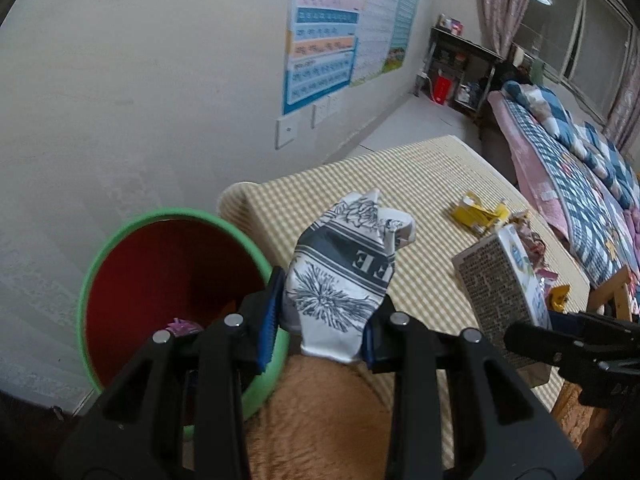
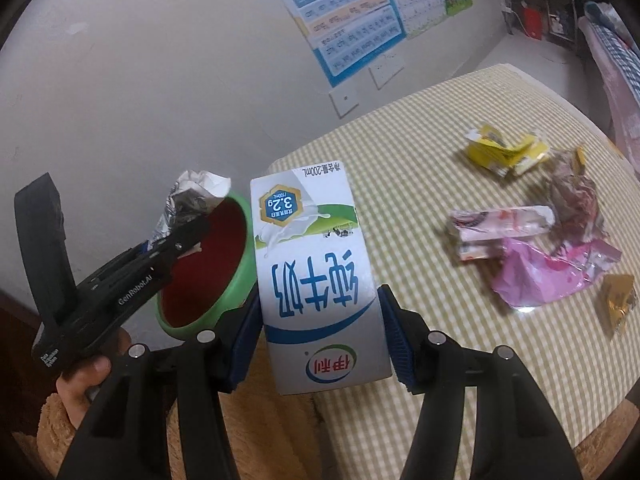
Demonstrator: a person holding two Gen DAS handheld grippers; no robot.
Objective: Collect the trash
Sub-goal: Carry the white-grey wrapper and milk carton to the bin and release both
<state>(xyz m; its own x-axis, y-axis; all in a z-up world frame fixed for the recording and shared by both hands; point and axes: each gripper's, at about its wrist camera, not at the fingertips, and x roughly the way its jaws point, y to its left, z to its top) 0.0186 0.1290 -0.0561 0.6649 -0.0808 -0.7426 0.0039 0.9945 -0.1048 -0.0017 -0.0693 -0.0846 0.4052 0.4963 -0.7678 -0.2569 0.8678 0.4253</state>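
Observation:
My left gripper [image 1: 320, 320] is shut on a crumpled black-and-white printed wrapper [image 1: 344, 272], held beside the rim of a green bin with a red inside [image 1: 120, 256]. In the right wrist view that wrapper [image 2: 188, 200] sits over the bin's [image 2: 240, 280] near edge. My right gripper [image 2: 320, 320] is shut on a white and blue milk carton [image 2: 316, 280], held upright to the right of the bin, above the table's edge. The carton also shows in the left wrist view [image 1: 504, 276].
A yellow-checked table [image 2: 420, 128] holds a torn yellow box [image 2: 500, 152], a pink and white wrapper [image 2: 500, 220], a pink plastic bag [image 2: 552, 272], a dark crumpled wrapper [image 2: 576, 192] and a gold packet [image 2: 618, 300]. A wall with posters stands behind. A bed [image 1: 560, 140] is far right.

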